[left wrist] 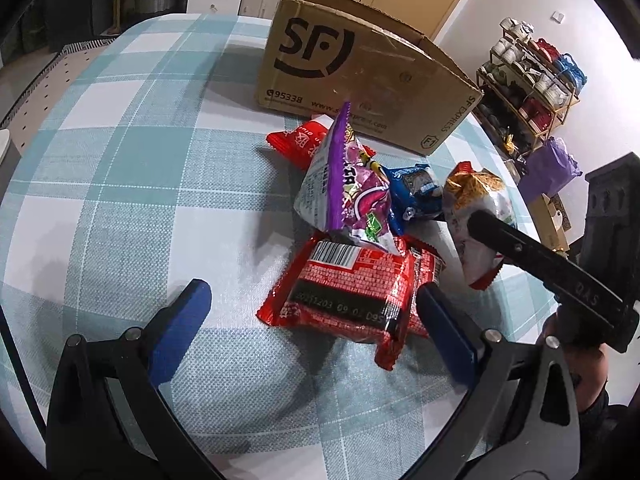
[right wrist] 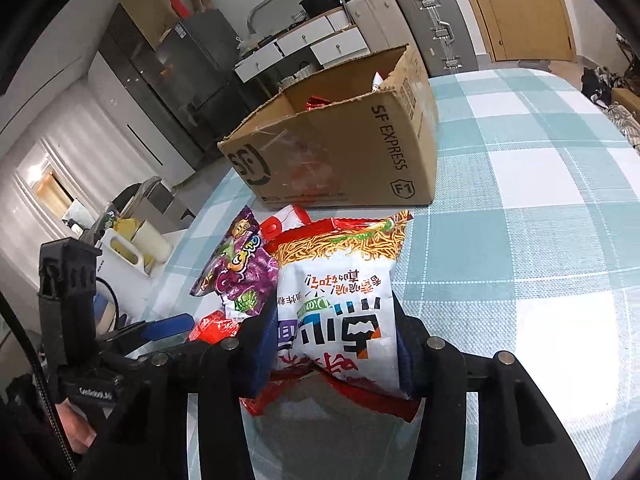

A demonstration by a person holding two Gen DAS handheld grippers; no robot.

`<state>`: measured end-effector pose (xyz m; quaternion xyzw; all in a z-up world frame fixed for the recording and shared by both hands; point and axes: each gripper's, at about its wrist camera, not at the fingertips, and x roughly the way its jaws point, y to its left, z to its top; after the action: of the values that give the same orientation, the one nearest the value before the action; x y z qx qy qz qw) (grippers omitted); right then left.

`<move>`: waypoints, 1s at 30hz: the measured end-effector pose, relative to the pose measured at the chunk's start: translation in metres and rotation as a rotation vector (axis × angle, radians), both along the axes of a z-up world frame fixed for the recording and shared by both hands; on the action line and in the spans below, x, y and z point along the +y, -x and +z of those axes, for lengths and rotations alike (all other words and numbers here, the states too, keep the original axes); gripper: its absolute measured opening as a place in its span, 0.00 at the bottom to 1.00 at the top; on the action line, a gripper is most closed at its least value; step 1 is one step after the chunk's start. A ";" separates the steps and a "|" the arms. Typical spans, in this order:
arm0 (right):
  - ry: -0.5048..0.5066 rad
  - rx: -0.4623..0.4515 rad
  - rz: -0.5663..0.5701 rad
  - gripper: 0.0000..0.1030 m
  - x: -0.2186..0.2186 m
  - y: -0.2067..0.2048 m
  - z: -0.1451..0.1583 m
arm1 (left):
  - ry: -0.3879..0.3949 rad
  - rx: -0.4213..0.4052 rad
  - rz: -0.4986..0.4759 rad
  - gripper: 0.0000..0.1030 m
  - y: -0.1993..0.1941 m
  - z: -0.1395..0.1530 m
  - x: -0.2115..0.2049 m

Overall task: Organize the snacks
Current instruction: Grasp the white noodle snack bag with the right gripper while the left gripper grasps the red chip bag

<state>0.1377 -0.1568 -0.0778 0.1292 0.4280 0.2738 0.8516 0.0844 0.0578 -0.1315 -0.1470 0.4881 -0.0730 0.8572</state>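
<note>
Several snack packets lie heaped in front of an open cardboard SF box (left wrist: pixel 360 80) (right wrist: pixel 340 152). My right gripper (right wrist: pixel 336 320) is shut on a white noodle-snack bag (right wrist: pixel 340 300), seen at the right in the left wrist view as the noodle-snack bag (left wrist: pixel 476 208) with a black finger (left wrist: pixel 520 248) on it. My left gripper (left wrist: pixel 312 304) stands open, its blue pads either side of a red packet (left wrist: pixel 352 292) without pressing it. A purple packet (left wrist: pixel 348 192) (right wrist: pixel 240 272) leans on the heap, beside a blue packet (left wrist: pixel 412 192) and another red packet (left wrist: pixel 300 140).
The checked teal-and-white tablecloth (left wrist: pixel 120 160) (right wrist: pixel 540 200) covers the table. Some packets show inside the box. A shelf of cups (left wrist: pixel 532 76) stands beyond the table's right edge. Suitcases (right wrist: pixel 432 28) and white drawers (right wrist: pixel 304 48) stand behind the box.
</note>
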 end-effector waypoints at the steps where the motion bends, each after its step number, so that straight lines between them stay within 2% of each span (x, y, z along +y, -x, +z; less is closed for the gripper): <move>1: 0.002 -0.002 -0.002 0.47 -0.002 0.002 0.000 | 0.002 0.002 -0.001 0.99 -0.001 -0.001 0.000; 9: -0.001 0.003 -0.022 0.47 -0.010 0.006 0.000 | 0.016 0.011 -0.026 0.98 -0.009 -0.006 -0.004; 11: -0.004 -0.002 -0.022 0.47 -0.011 0.006 0.000 | 0.025 0.008 -0.032 0.95 -0.011 -0.006 -0.004; 14: -0.008 0.001 -0.022 0.47 -0.012 0.007 0.000 | 0.040 0.002 -0.045 0.84 -0.013 -0.006 -0.005; 16: -0.009 0.002 -0.023 0.47 -0.013 0.007 0.000 | 0.071 0.001 -0.079 0.71 -0.014 -0.006 -0.006; 18: -0.010 0.002 -0.025 0.47 -0.014 0.008 0.000 | 0.079 0.003 -0.120 0.51 -0.014 -0.007 -0.009; 19: -0.010 0.002 -0.025 0.47 -0.014 0.008 0.000 | 0.087 0.000 -0.139 0.48 -0.015 -0.008 -0.011; 23: -0.016 0.010 -0.028 0.47 -0.014 0.009 -0.001 | 0.126 0.012 -0.136 0.45 -0.015 -0.009 -0.007; 30: -0.021 0.001 -0.034 0.47 -0.016 0.014 0.002 | 0.122 0.008 -0.118 0.44 -0.012 -0.007 -0.009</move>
<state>0.1239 -0.1729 -0.0758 0.1456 0.4231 0.2638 0.8545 0.0961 0.0490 -0.1382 -0.1701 0.4939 -0.1521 0.8391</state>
